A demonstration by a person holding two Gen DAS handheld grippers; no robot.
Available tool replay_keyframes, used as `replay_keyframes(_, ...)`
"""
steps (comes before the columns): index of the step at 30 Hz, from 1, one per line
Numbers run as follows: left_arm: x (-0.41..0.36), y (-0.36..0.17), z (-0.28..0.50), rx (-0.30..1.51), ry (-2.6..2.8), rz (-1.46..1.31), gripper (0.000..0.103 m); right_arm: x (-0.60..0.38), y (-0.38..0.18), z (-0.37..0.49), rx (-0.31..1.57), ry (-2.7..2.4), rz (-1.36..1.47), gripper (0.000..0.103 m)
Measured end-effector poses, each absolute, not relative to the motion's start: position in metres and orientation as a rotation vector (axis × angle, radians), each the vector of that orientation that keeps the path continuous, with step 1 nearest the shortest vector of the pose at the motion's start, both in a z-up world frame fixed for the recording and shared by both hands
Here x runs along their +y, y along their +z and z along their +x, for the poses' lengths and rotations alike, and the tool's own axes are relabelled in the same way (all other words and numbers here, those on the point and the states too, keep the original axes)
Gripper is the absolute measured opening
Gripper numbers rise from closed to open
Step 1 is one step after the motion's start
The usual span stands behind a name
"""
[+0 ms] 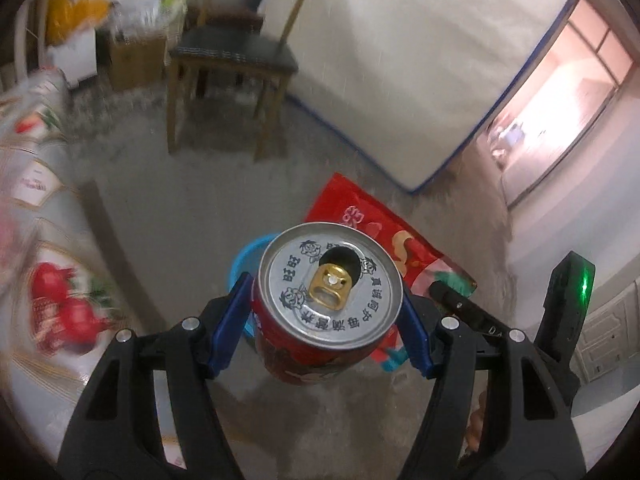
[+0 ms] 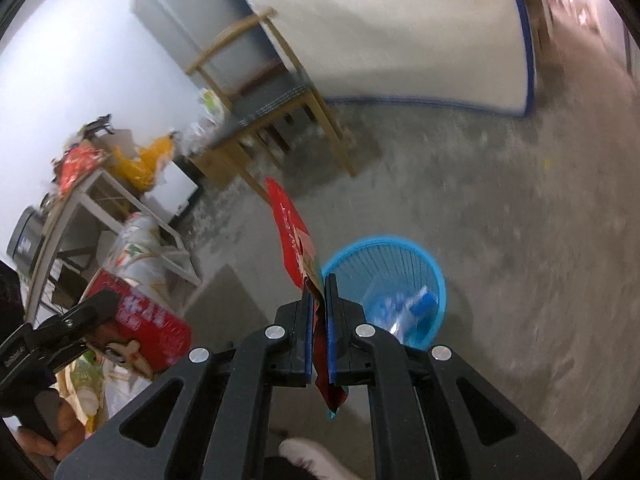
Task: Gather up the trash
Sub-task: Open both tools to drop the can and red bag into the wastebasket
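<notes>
Blue basket [image 1: 240, 258] mostly behind can [image 1: 326, 300]

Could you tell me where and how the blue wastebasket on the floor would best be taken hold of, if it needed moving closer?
Grip the blue wastebasket by its top rim, coming straight down from above with one finger inside and one outside the wall. It stands upright and open-topped on the bare floor, and its body looks too wide for the jaws. The far rim is probably easiest, since the red wrapper hangs over the near side.
</notes>
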State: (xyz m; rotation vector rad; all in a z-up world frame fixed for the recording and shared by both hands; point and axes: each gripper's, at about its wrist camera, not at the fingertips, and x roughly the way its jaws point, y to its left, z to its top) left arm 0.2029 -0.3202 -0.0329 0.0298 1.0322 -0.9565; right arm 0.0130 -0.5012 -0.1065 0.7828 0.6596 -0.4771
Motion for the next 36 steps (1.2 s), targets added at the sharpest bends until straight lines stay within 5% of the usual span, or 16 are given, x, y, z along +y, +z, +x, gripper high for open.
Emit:
replay_keyframes(8,-0.397,-0.093,0.240,1.159,-0.882,0.116,0.065,-0.549,-0.194,0.052,0.764,-0.488,0.971,0.007)
replay_keyframes(11,-0.414,-0.107,0.248,1.176,-0.850,0.141,0.082,-0.561,-0.230,0.068,0.829,-0.491,1.008,0.019)
replay_keyframes(13,-0.415,-0.110,0.250,1.191,-0.842,0.137,0.082,-0.565,-0.250,0.068,0.884,-0.551,1.001,0.029)
replay_keyframes(17,-0.400,-0.102,0.244,1.189,-0.865,0.108,0.082,-0.568,-0.266,0.051,0.891,-0.596,1.023,0.031)
replay_keyframes(26,-0.362,-0.070,0.228,1.127,-0.882,0.072,0.082,-0.571,-0.249,0.006,0.847,-0.648,0.993,0.034)
replay_keyframes(36,-0.257,-0.015,0.189,0.989,-0.875,-0.044,0.083,-0.541,-0.184,-0.003,0.762,-0.541,0.916,0.049)
